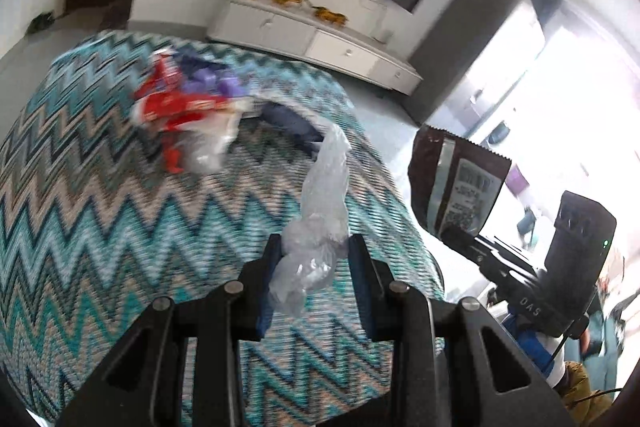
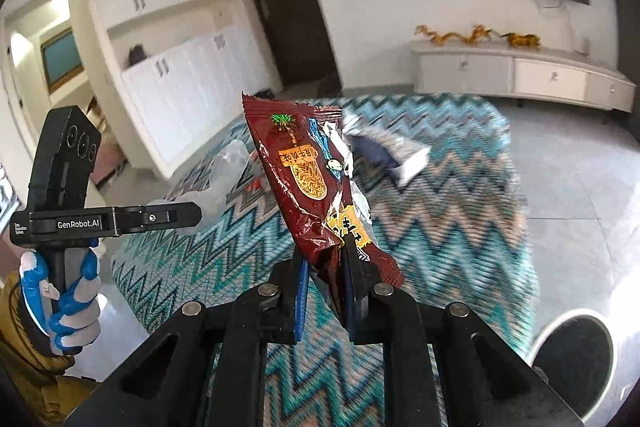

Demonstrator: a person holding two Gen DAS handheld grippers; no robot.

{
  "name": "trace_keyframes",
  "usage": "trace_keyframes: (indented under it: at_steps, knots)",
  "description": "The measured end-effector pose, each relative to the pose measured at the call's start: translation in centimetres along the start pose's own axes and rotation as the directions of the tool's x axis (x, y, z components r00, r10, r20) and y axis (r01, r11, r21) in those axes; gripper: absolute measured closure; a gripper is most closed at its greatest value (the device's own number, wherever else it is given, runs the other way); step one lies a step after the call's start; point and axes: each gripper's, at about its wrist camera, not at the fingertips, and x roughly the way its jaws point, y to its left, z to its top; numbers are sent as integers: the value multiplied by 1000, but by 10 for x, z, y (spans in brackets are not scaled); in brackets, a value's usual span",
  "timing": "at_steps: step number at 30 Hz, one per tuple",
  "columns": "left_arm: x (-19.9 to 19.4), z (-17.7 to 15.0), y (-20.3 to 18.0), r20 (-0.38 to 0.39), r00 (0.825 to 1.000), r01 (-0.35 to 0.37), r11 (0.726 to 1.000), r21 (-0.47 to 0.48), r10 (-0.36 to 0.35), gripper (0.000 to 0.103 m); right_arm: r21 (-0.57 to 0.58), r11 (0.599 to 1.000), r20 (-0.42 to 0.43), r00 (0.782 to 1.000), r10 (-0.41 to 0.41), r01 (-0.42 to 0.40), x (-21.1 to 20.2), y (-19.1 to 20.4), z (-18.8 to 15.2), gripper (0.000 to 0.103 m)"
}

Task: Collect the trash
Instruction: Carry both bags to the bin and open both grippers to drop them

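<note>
The zigzag rug [image 2: 440,195] ends w/ bare floor [image 2: 580,187] at the right of the right view, lots of room there, and a dark round thing [image 2: 576,351] is cut off at lower right. The red and purple trash [image 1: 188,107] on the rug, upper left of the left view, is too blurry to make out. The left tool [image 1: 316,251] is closed on a crinkly clear plastic wrap [image 1: 320,195] in mid frame; the right tool [image 2: 324,263] pinches a shiny brown snack wrapper [image 2: 304,179] w/ a yellow label, sticking up at center.

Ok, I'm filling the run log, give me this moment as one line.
left gripper: shut on clear plastic wrap | right gripper: shut on brown snack wrapper | left on zigzag rug: red wrappers
</note>
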Motion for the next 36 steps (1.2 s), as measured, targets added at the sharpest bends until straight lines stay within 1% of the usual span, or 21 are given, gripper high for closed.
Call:
trace_keyframes:
  at_steps: [4,7,12,14,15,18,22,24,27,31,32,34,35,36]
  knots:
    - [24,6,-46,-45,999,30,995,94,-26,72,86,994,35,997,-75,72,-36,-45,-17,88]
    - [51,10,-85,-92,995,57,985,164,-42,72,180,976,35,990,-134,126,-57,-90,-39,88]
    - [108,12,-152,-186,980,115,957,265,-67,72,334,919,-3,975,-220,208,-78,-163,-83,88]
    - [133,11,-178,-224,972,133,944,301,-66,72,382,897,-15,972,-236,224,-80,-186,-95,88]
    - [142,11,-188,-238,969,141,939,313,-66,72,418,879,-23,970,-242,230,-80,-202,-104,88]
    - [179,8,-220,-295,953,174,926,334,-72,72,487,840,-44,967,-249,239,-79,-235,-123,88]
    - [223,0,-253,-355,932,204,915,348,-72,72,570,785,-77,967,-243,243,-69,-276,-148,87]
    - [248,-5,-268,-387,919,216,911,352,-69,71,595,765,-91,966,-241,246,-65,-289,-156,87]
    - [282,-10,-286,-418,907,219,907,360,-53,70,623,734,-123,961,-249,270,-57,-309,-170,84]
    - [318,-20,-304,-452,891,228,905,359,-46,69,646,698,-164,949,-268,309,-49,-331,-184,84]
    - [328,-22,-305,-468,883,231,907,351,-44,68,649,690,-174,946,-275,320,-48,-336,-187,84]
    - [339,-26,-307,-489,871,235,913,332,-47,60,652,680,-187,940,-285,335,-48,-342,-191,81]
    - [344,-27,-307,-496,867,234,918,321,-48,51,655,673,-192,937,-291,343,-48,-345,-193,77]
    - [347,-28,-307,-497,866,231,921,315,-47,44,658,668,-195,935,-296,348,-49,-347,-195,66]
